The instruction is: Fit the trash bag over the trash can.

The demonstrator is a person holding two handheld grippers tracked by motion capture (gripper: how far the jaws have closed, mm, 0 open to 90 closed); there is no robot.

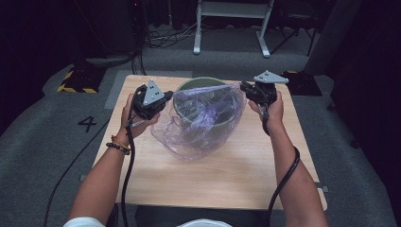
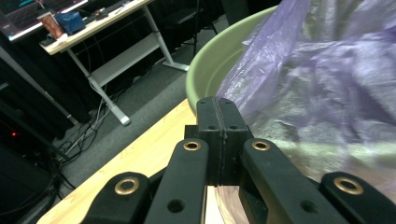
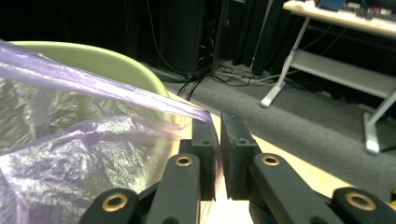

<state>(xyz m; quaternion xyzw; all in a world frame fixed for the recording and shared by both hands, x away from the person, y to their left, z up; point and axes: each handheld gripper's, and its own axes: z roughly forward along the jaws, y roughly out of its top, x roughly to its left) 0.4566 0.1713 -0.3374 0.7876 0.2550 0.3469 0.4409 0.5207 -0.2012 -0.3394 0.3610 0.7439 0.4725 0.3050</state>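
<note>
A pale green bowl (image 1: pixel 198 81) stands on the wooden table (image 1: pixel 236 175), with a see-through purple plastic bag (image 1: pixel 203 120) draped over and around it. My left gripper (image 1: pixel 166 98) is at the bag's left edge, beside the bowl. In the left gripper view its jaws (image 2: pixel 216 105) are pressed together, thin film shows under them, and the bag (image 2: pixel 327 84) bulges to their right against the bowl (image 2: pixel 215 56). My right gripper (image 1: pixel 243 87) is at the bag's right edge. There the bag (image 3: pixel 70 140) pulls into a taut strip ending between the nearly touching jaws (image 3: pixel 219 121), in front of the bowl (image 3: pixel 102 58).
A white-legged desk (image 1: pixel 231 28) stands behind the table, with loose cables (image 1: pixel 165 38) on the grey carpet. Yellow-black tape (image 1: pixel 75 82) and a painted 4 (image 1: pixel 88 123) mark the floor at left. The table's near half is bare wood.
</note>
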